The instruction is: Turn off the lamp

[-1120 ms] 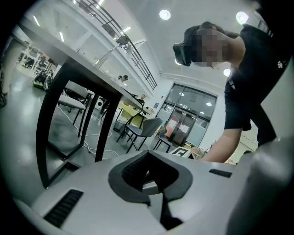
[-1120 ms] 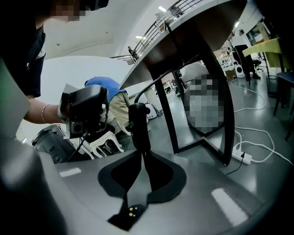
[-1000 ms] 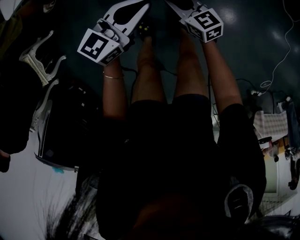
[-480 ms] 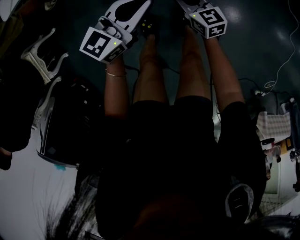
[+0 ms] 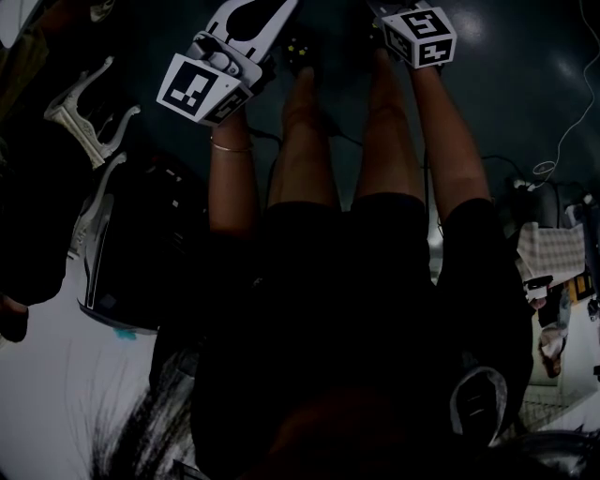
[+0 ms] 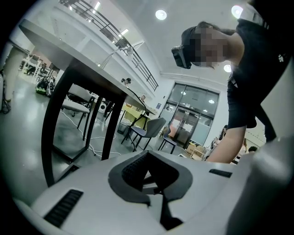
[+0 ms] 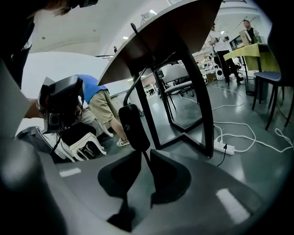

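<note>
In the right gripper view a thin black cord (image 7: 139, 55) hangs from under the dark tabletop (image 7: 170, 27) and carries a black oblong inline switch (image 7: 133, 126). Below the switch the cord runs straight between the jaws of my right gripper (image 7: 144, 157), which is shut on it. My left gripper (image 6: 148, 158) is shut with nothing between its jaws, pointing at a black-legged table (image 6: 69, 50). A thin arm that may be the lamp (image 6: 120, 48) stands on that table. The head view is dark; both grippers (image 5: 277, 9) (image 5: 380, 7) are held out past the person's knees at the top edge.
Black table legs (image 7: 197, 92) stand just behind the switch. A white power strip (image 7: 225, 148) with a white cable lies on the grey floor. A person in a blue shirt (image 7: 94, 98) bends beside a white stool (image 7: 87, 142). Chairs (image 6: 149, 131) stand beyond the left table.
In the head view both grippers have crept a little farther forward, toward the top edge; the right marker cube has shifted most. Their jaws look unchanged.
</note>
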